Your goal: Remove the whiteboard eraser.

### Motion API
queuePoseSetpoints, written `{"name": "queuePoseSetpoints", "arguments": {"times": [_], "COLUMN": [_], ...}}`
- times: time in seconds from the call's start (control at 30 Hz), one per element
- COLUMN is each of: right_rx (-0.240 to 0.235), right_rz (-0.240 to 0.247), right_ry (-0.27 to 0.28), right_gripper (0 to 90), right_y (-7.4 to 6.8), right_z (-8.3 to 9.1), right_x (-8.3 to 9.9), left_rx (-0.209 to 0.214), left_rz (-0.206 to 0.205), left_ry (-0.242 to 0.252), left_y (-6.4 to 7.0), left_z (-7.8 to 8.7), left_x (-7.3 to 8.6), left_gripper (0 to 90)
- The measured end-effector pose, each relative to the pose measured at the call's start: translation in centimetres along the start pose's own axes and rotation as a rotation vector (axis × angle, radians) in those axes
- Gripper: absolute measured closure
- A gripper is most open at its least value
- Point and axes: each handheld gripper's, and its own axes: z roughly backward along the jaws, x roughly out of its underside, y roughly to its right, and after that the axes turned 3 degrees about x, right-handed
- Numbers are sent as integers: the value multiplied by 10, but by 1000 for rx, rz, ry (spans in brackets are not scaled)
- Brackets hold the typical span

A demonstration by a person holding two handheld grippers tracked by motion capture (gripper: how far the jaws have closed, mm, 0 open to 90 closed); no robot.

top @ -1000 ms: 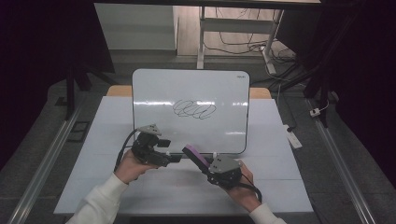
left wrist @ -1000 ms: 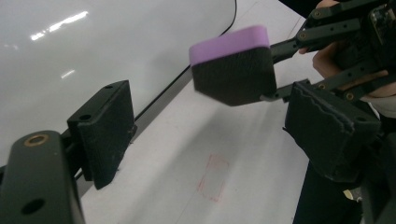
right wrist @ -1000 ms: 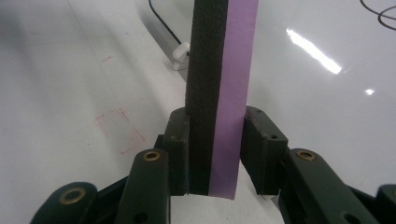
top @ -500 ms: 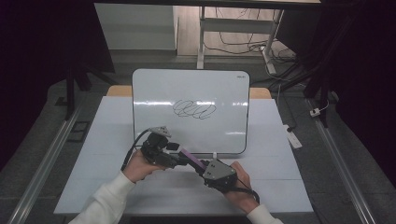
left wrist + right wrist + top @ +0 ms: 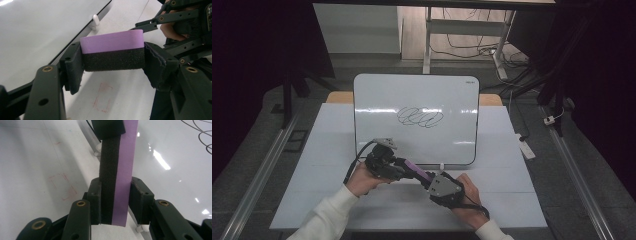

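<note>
Near the table's [image 5: 337, 200] front edge, just before the whiteboard's [image 5: 377, 100] lower rim, a purple-backed eraser [image 5: 416, 171] hangs between both claws. Left claw [image 5: 404, 170] is clamped across its ends, black felt [image 5: 113, 60] facing the camera. Right claw [image 5: 428, 179] is closed on its flat sides. Black scribbles [image 5: 421, 117] mark the whiteboard's middle.
</note>
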Motion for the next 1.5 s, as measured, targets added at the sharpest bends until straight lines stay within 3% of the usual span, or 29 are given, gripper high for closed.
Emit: {"name": "queuePoseSetpoints", "arguments": {"times": [0.2,0.27,0.37,0.4,0.47,0.57,0.67,0.8,0.83,0.87,0.97,1.1,1.17,1.43,1.5], "right_rx": [1,-20,-59,-124,-171,-189,-226,-246,-275,-275,-334,-375,-428,-530,-578], "right_rz": [2,-17,-57,-110,-153,-184,-262,-295,-325,-325,-375,-392,-400,-409,-409], "right_ry": [0,-4,-17,0,18,33,60,61,60,60,51,48,39,36,39], "right_gripper": [638,622,571,483,436,390,354,326,309,309,298,296,292,296,297], "right_y": [-1,0,3,8,14,20,33,40,44,44,50,51,50,46,45], "right_z": [-1,-2,-3,-2,1,4,9,10,9,9,7,5,2,-3,-4], "right_x": [0,1,1,2,3,4,7,10,12,12,17,17,17,17,16], "left_rx": [-6,-9,-26,-47,-50,-58,-52,-42,-41,-37,-30,-5,22,69,85], "left_rz": [1,-7,-32,-49,-61,-85,-111,-134,-144,-152,-181,-215,-255,-340,-354], "left_ry": [-1,-4,-10,-11,-6,6,2,-7,-10,-11,-19,-26,-31,-32,-31], "left_y": [0,1,3,4,4,5,6,6,6,6,7,8,10,21,22], "left_z": [0,0,0,-1,0,2,4,5,6,6,7,6,5,3,2], "left_x": [2,2,3,4,5,7,9,13,14,15,17,19,20,21,22], "left_gripper": [385,388,390,391,392,393,393,393,393,393,392,392,392,392,392]}}
